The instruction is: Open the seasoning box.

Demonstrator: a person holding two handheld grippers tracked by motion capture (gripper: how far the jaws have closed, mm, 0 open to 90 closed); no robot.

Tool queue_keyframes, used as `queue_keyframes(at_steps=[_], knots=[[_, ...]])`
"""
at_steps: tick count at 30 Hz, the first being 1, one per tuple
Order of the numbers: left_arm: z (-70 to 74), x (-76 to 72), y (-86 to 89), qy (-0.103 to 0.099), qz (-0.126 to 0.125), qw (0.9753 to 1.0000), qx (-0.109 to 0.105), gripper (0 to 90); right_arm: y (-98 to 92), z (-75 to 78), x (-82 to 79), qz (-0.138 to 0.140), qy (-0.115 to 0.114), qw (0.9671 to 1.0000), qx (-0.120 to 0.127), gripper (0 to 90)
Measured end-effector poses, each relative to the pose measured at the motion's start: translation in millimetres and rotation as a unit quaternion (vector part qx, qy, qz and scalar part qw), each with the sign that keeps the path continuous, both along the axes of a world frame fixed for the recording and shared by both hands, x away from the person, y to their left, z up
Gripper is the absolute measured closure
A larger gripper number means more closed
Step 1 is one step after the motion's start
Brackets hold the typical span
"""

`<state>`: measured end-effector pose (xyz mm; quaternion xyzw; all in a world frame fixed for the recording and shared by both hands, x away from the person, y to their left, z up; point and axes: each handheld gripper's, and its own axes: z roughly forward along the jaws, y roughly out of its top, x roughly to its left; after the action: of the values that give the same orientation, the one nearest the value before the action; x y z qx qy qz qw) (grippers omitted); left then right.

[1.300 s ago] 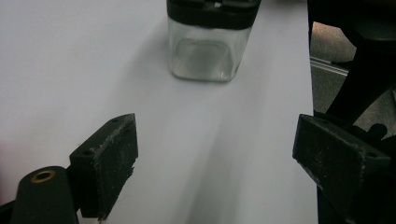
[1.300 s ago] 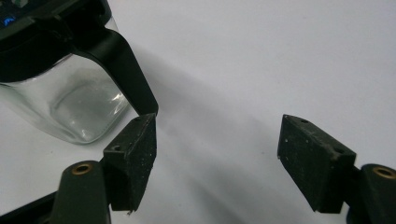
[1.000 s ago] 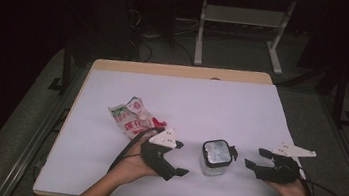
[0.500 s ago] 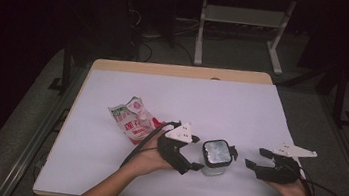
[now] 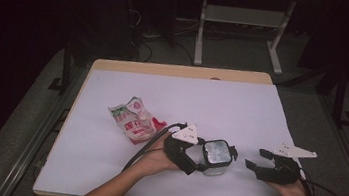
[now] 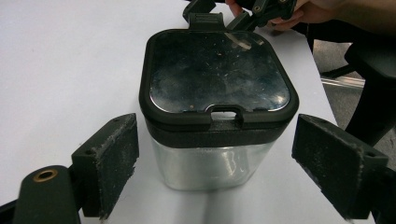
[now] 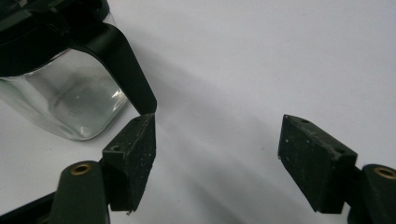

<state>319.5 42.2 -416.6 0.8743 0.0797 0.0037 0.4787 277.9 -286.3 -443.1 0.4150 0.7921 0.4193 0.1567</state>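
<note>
Clear container (image 5: 216,156) with black lid (image 6: 219,72) stands upright on the white table sheet (image 5: 187,104), near edge, a bit right of centre; left gripper (image 5: 200,157) is right at it, coming in from the container's left; right gripper (image 5: 257,159) sits to the container's right, near but apart; so the left one is clearly nearer.

Left gripper view: jaws spread wide, one on each side of the clear body (image 6: 212,161), gaps on both sides, no contact I can see; container lies dead ahead between the jaws, lid latch tab (image 6: 223,112) facing the camera; body is squarish, no real long axis, standing vertical; squeeze line runs across the body below the lid rim; closing here should catch the clear wall, my read.

Right gripper view: jaws also wide apart, holding nothing; container off to the upper left of that view, a black lid flap (image 7: 123,60) hanging down just by one jaw; cannot tell if it touches.

Snack packet (image 5: 134,121) lies crumpled further left, well apart from both grippers; not in play now.

Next move likely: left closes on the body, right goes for the flap; judgement only.
</note>
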Motion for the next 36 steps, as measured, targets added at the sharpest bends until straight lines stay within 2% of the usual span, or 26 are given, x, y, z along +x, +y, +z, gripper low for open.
queue_keyframes(at_steps=[4, 17, 19, 36], knots=[[-0.4, -0.1, -0.9, 0.001, -0.001, 1.0, 0.0, 18.2, -0.1, -1.1, 0.8, 0.0, -0.001, 1.0, -0.001, 27.5], [1.6, -0.8, -0.8, 0.006, 0.003, 1.0, 0.001, 18.4, -1.9, -2.0, 0.9, -0.004, 0.002, 1.0, -0.001, 27.5], [3.1, -0.1, 0.1, 0.01, 0.004, 0.9999, -0.007, 18.6, -2.4, -2.0, 0.9, -0.004, 0.0, 1.0, -0.002, 27.5], [7.9, -2.1, -0.2, 0.004, 0.009, 0.9999, -0.004, 18.8, -2.3, -2.0, 1.1, -0.006, 0.0, 1.0, -0.002, 27.5]])
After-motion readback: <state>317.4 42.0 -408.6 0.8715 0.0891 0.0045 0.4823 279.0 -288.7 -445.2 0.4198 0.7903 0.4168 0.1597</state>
